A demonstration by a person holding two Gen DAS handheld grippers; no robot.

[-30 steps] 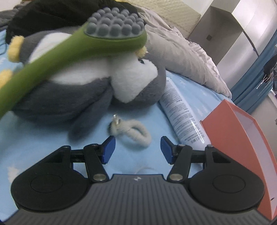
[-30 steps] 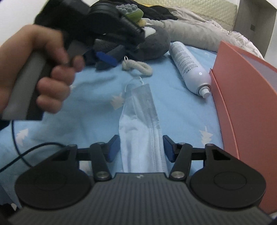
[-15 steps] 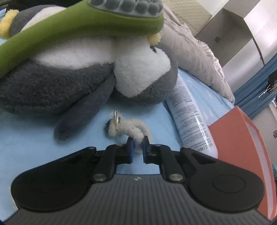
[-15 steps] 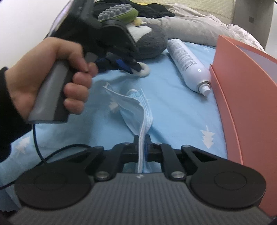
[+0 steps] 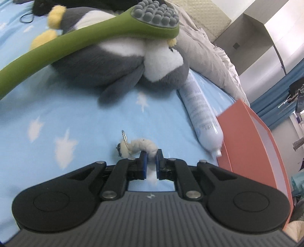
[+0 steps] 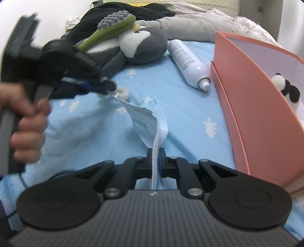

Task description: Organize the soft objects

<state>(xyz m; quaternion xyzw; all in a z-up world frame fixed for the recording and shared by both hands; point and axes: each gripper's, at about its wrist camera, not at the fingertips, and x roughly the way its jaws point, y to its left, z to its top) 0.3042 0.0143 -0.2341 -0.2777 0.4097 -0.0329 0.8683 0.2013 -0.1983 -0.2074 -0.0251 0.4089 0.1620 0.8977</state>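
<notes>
My left gripper [image 5: 151, 157] is shut on a small fluffy white keyring loop [image 5: 138, 146] and holds it above the blue sheet; it also shows in the right wrist view [image 6: 109, 89]. My right gripper [image 6: 156, 154] is shut on a light blue face mask [image 6: 150, 121], which hangs lifted off the sheet. A grey and white plush penguin [image 5: 121, 58] lies at the back, also in the right wrist view [image 6: 140, 45]. A small panda plush [image 6: 286, 89] sits inside the orange box [image 6: 252, 98].
A green massage brush [image 5: 106, 32] rests on the penguin. A white spray bottle [image 5: 201, 114] lies beside the orange box [image 5: 252, 140]. A grey duvet [image 6: 199, 26] and black clothing [image 6: 121, 15] lie at the back of the bed.
Both grippers closed, the left on the fluffy loop and the right on the mask. Both have since lifted and pulled back from the penguin with their objects.
</notes>
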